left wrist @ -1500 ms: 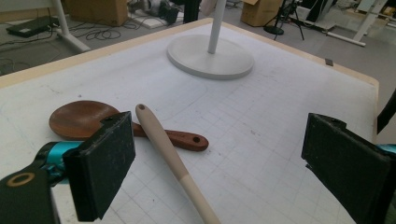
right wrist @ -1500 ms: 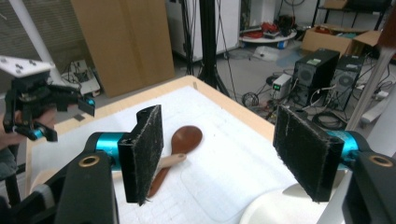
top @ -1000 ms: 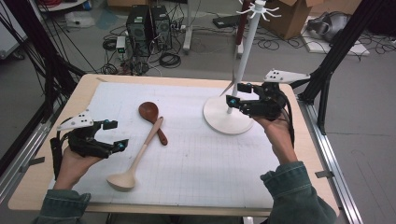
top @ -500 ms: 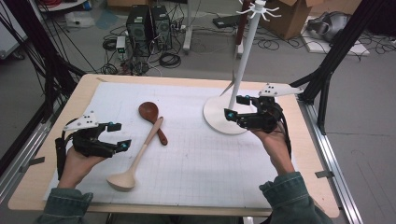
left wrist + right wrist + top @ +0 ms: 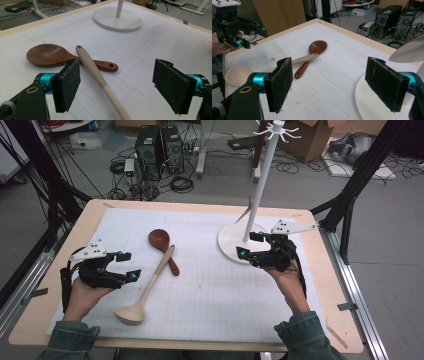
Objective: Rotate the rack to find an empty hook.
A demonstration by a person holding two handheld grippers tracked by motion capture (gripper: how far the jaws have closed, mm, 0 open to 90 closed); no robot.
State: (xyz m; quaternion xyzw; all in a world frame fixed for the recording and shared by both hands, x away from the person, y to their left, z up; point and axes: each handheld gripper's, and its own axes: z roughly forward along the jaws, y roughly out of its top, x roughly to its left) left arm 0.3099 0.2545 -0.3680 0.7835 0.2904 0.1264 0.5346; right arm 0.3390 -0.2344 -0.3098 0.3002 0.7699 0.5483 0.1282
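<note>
High view: 2 spoons are lying crossed on the white mat [image 5: 210,290] left of centre. The pale spoon [image 5: 146,289] is lying with its bowl toward the person and its handle resting over the brown spoon [image 5: 163,248], so it is likely the easier 1 to lift first.

Left gripper [image 5: 128,265]: sitting just beside the pale spoon's handle, jaws released with nothing between the pads, having just been closing a little; likely lining up for a pick.

Left gripper view: the pale handle [image 5: 100,80] is running up between the 2 jaws, touching neither.

Right gripper [image 5: 250,245]: resting over the near rim of the stand [image 5: 229,242], jaws released and empty, having just been opening; well apart from the spoons.

Stand: white pole with hooks on top, probably where spoons get hung by their handle holes.
</note>
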